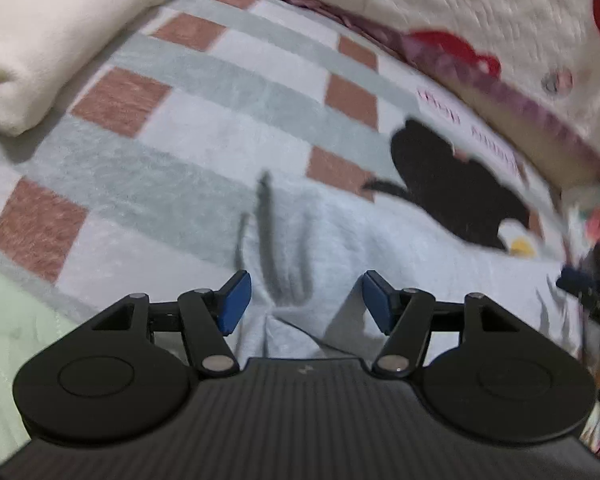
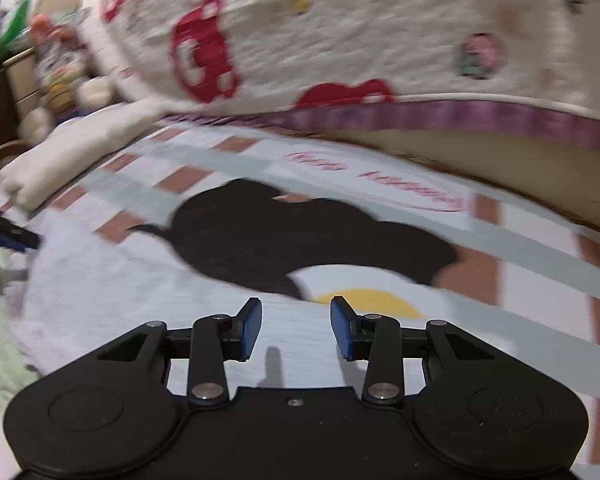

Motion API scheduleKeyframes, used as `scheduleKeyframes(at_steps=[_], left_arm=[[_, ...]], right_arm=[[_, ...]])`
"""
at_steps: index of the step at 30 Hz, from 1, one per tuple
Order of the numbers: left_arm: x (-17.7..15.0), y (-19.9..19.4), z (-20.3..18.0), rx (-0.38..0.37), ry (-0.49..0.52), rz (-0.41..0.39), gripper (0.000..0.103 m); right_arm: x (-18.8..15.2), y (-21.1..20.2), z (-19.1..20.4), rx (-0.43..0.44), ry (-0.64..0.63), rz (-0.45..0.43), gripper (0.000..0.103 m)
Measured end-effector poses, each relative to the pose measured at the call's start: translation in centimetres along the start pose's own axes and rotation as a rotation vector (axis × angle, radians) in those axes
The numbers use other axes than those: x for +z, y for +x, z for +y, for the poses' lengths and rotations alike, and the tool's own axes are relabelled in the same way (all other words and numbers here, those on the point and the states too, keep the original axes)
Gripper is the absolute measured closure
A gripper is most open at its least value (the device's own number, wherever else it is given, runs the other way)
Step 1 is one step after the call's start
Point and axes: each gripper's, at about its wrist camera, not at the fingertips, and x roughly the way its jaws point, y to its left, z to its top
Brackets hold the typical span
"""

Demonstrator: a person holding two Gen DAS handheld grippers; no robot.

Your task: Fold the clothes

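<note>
Now | left gripper (image 1: 306, 300) jaws wide, low over pale garment (image 1: 332, 240) | right gripper (image 2: 296, 328) jaws apart, empty, above checked blanket (image 2: 540, 248)

Garment (image 1: 340, 240) on blanket (image 1: 204, 128)

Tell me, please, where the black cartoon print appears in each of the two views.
Left wrist view: the black cartoon print is right of centre, beyond the open left hand-held gripper.
Right wrist view: it fills the centre, ahead of the open right hand-held gripper.
Shared landmark: the rolled cream blanket.
</note>
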Motion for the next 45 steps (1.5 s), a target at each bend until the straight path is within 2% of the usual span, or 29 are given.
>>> scheduleKeyframes(at_steps=[2,5,8,9,11,12,13,16,17,20,22,26,33,36,39,41,43,44,45], left_arm=[[-0.2,0.1,-0.7,-0.011,0.051,0.006,0.034],[0.1,0.8,-0.1,-0.021,0.023,-0.009,0.031],[1.1,1.0,0.6,-0.018,-0.026,-0.058,0.03],[1.4,1.0,0.6,-0.018,-0.028,-0.076,0.03],[1.8,1.4,0.7,-0.019,-0.016,-0.075,0.038],[2.0,1.6,0.7,-0.02,-0.011,-0.075,0.043],[2.1,1.8,0.8,-0.02,-0.005,-0.074,0.055],[2.7,2.5,0.9,-0.022,0.012,-0.073,0.071],[2.9,2.7,0.9,-0.023,0.017,-0.073,0.074],[3.4,3.3,1.0,-0.024,0.034,-0.071,0.077],[3.8,3.7,1.1,-0.025,0.045,-0.071,0.078],[4.5,4.6,1.2,-0.028,0.068,-0.069,0.077],[4.9,4.0,2.1,-0.038,0.015,-0.086,0.077],[4.7,3.1,2.5,-0.041,-0.004,-0.101,0.077],[4.3,1.3,3.2,-0.028,-0.023,-0.146,0.069],[3.8,-0.2,4.0,-0.029,-0.041,-0.185,0.058],[3.5,-0.9,5.0,-0.056,-0.079,-0.196,0.055],[3.5,-0.8,5.1,-0.075,-0.082,-0.181,0.052],[3.5,-0.6,5.2,-0.094,-0.086,-0.166,0.05]], right_arm=[[0.4,1.2,2.0,0.075,-0.037,0.023,0.06],[0.9,2.8,5.7,0.219,-0.105,0.052,0.06],[1.6,3.8,8.6,0.562,-0.051,0.065,0.06],[1.9,4.1,9.6,0.639,-0.049,0.073,0.06],[2.3,4.6,12.6,0.685,-0.138,0.09,0.06],[2.3,4.9,14.1,0.686,-0.209,0.095,0.06],[2.3,5.2,15.6,0.687,-0.281,0.099,0.059],[2.1,6.3,19.1,0.682,-0.426,0.12,0.052],[2.1,6.7,19.8,0.676,-0.443,0.129,0.052],[2.3,8.0,21.0,0.642,-0.391,0.162,0.048],[2.4,8.9,21.6,0.627,-0.344,0.185,0.047],[2.0,10.4,20.9,0.656,-0.162,0.236,0.042],[0.7,9.4,21.7,0.809,-0.075,0.238,0.044],[0.8,7.3,18.6,0.774,-0.036,0.2,0.045],[0.9,5.1,15.6,0.738,0.002,0.163,0.047],[1.0,3.7,13.6,0.713,0.028,0.137,0.047],[1.0,2.3,11.6,0.689,0.053,0.112,0.047],[1.3,1.6,9.8,0.646,0.068,0.09,0.047],[1.6,0.9,7.1,0.546,0.084,0.057,0.046]])
